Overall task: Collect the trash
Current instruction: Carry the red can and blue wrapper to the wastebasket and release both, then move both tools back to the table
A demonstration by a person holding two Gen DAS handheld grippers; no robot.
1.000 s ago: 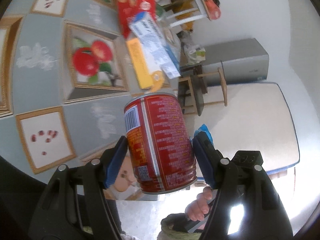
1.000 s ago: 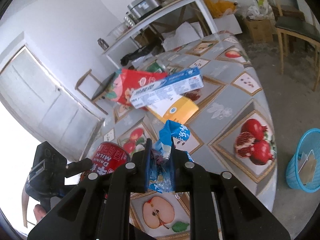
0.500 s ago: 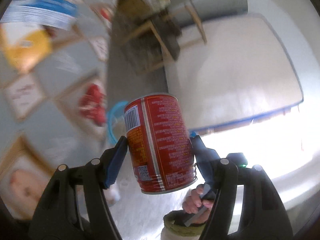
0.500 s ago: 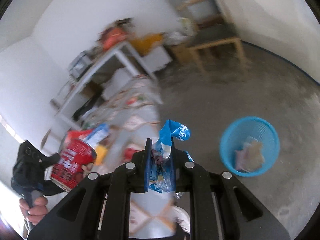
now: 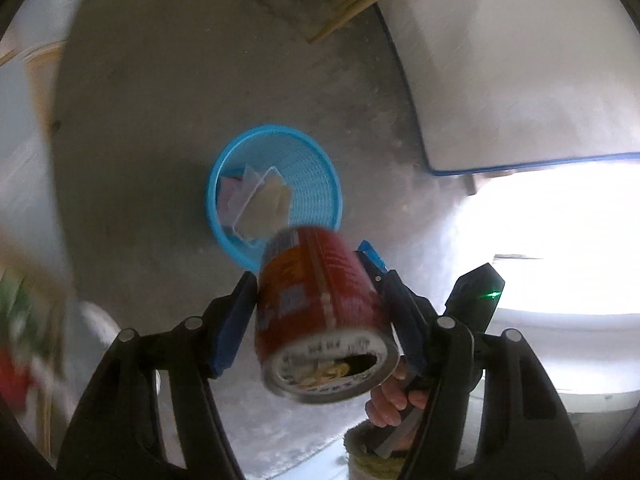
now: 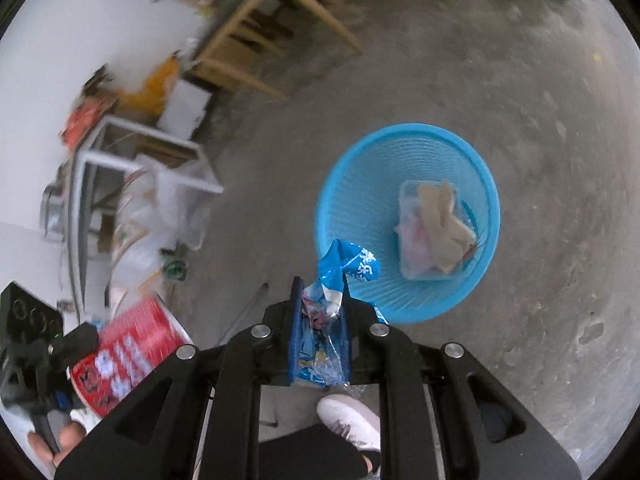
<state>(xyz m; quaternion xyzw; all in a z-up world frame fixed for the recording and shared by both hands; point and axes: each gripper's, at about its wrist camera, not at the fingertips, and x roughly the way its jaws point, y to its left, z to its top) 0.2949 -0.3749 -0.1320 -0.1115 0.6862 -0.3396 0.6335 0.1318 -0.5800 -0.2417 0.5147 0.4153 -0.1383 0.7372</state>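
no legible text on the blurred red can [image 5: 320,312]

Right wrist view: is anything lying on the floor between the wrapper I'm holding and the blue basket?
No. In the right wrist view the blue wrapper in the right gripper already overlaps the near rim of the blue basket; only bare concrete floor shows beside it.

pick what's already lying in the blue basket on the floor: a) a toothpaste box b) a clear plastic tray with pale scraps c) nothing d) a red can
b: in the right wrist view the blue basket holds a clear plastic tray with pale scraps in it, while the red can is between the left gripper fingers, above the floor.
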